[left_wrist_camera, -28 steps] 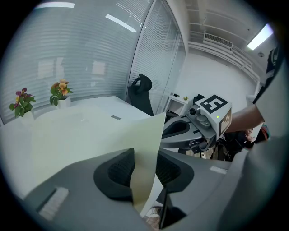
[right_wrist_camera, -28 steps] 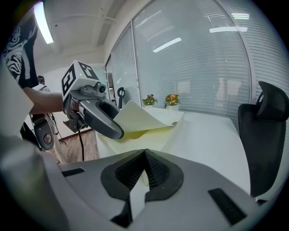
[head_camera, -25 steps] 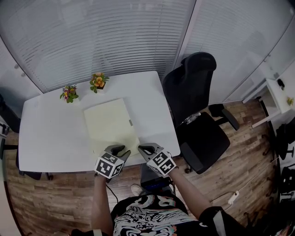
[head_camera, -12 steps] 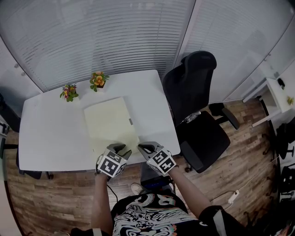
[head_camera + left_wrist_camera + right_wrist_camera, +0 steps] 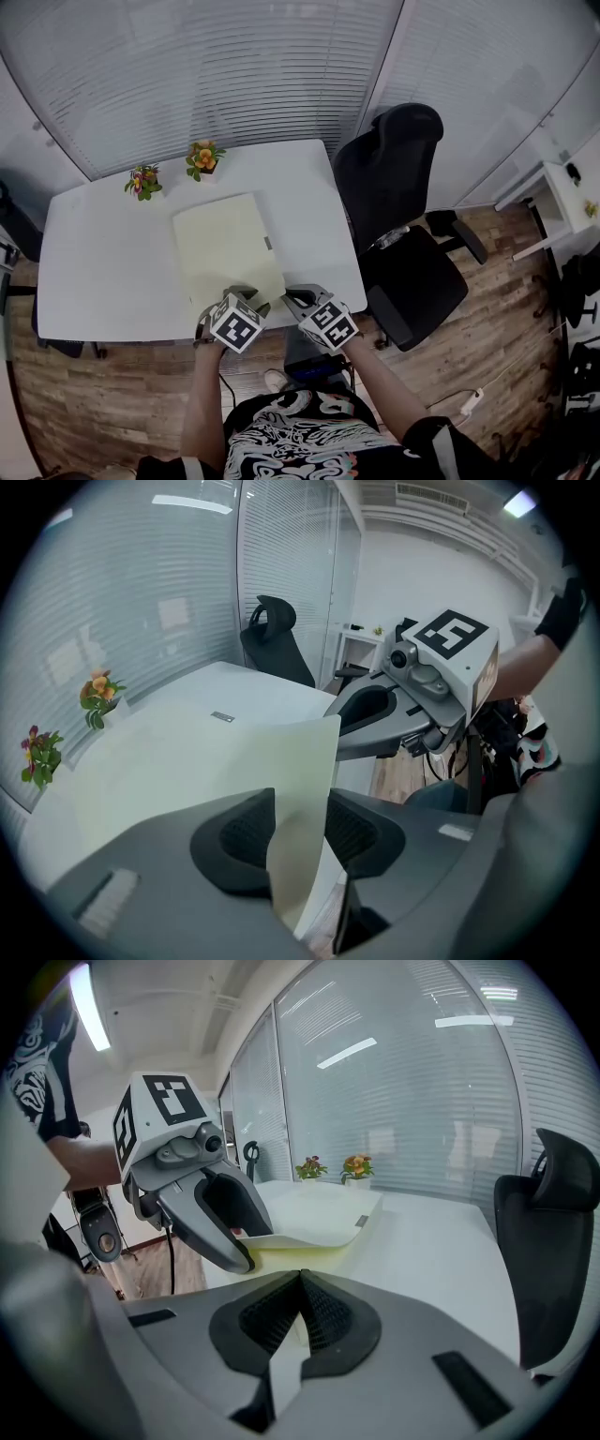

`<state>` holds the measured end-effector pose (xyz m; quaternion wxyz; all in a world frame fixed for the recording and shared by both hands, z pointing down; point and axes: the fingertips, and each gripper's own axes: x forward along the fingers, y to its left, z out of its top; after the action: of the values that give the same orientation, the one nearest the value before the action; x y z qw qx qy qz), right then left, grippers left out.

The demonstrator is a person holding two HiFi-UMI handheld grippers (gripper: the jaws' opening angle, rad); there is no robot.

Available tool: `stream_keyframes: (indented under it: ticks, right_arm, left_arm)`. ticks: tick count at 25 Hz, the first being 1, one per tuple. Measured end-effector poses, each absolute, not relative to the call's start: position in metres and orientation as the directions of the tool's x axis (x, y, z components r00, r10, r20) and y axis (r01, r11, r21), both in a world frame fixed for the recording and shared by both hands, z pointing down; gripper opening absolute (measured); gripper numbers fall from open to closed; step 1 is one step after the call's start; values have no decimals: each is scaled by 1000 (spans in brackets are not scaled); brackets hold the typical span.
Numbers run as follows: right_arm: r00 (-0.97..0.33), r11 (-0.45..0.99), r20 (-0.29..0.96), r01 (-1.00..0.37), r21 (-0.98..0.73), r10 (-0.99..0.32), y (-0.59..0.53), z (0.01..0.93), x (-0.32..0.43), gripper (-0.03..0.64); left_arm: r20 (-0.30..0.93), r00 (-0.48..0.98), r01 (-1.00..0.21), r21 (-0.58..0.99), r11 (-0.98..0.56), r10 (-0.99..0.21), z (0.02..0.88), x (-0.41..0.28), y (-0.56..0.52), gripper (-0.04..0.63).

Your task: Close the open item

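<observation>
An office corner with slatted blinds (image 5: pixel 206 66) on glass walls holds a white table (image 5: pixel 103 272) on a wood-plank floor (image 5: pixel 112 394). A pale yellow notebook (image 5: pixel 225 239) lies flat near the table's middle, with a small grey tab (image 5: pixel 268 244) on its right edge. Its near end reaches the table's front edge, where both tongs sit.

The left gripper (image 5: pixel 242 293) is at the notebook's near corner. In the left gripper view the lifted corner of the cover (image 5: pixel 300 761) stands between its jaws. The jaws have just been opening and are apart, and the sheet is not pinched. The right gripper (image 5: pixel 300 299) is just beside it to the right, off the notebook's corner, with its jaws closed together and nothing between them. The right gripper view shows the cover's near corner raised off the pages beside the left gripper's lower finger.

Wide bare tabletop lies left of the notebook, and a narrower strip lies to its right. A black office chair (image 5: pixel 403 216) stands close to the table's right edge. Two small flower pots (image 5: pixel 142 180) (image 5: pixel 203 157) sit along the far edge, apart from the notebook.
</observation>
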<state>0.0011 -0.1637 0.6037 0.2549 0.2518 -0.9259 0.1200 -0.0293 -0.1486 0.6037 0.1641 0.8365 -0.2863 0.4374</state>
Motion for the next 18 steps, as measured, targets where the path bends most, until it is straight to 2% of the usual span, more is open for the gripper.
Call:
stream_keyframes:
  ticks: [6,18]
  right_arm:
    - [-741,848,537,-523,-87,-403,-163,604,1,3]
    - [-743,847,535,-524,-90,-403,-162,604,2,3]
  left_arm:
    - [860,407,-586,-11,-810,-306,607,-27,-146,153]
    - [858,418,-588,6,-809,-298,608,-27,-146,156]
